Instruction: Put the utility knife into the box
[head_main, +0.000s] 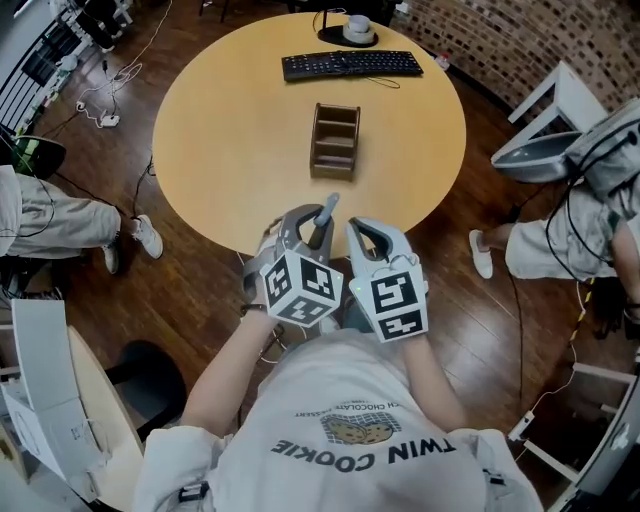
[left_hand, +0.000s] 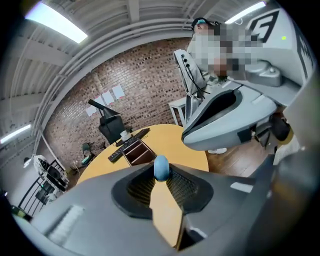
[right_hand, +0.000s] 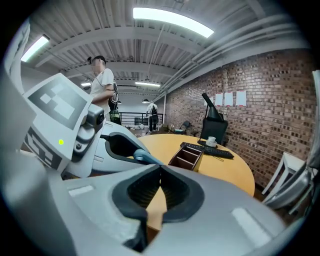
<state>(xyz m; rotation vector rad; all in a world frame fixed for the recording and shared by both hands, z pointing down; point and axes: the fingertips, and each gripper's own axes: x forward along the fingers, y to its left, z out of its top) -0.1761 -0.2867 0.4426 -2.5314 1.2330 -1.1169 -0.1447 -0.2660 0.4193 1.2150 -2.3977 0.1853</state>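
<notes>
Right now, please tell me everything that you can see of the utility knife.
The utility knife is clamped in the left tongs, held in the air by the round table's near edge. Only its end shows past the tongs: rounded and blue in the gripper views, a slim greyish bar from the head view, pointing toward the brown box. No blade shows. Nothing else touches it; the right tongs, shut and empty, hang close beside it.

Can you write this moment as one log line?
left tongs: shut on utility knife | right tongs: shut, empty | box: on table
</notes>
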